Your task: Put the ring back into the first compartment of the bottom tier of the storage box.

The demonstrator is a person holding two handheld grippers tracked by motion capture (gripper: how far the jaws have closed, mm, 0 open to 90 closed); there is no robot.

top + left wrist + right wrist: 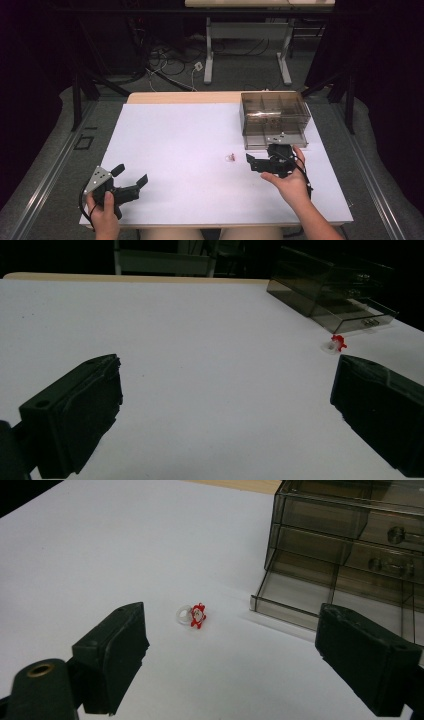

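High view, left gripper [131, 179] near the tabletop's front left corner, jaws spread and empty, small ring [230, 158] with a red top lying on the white surface right of centre, right gripper [255, 163] just beside it, jaws spread, smoky drawer box [274, 119] at the back right.

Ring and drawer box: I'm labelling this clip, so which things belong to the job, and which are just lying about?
In the job:
ring
smoky drawer box, bottom drawer open
right gripper, open

Lying about:
left gripper, open
cables on the floor
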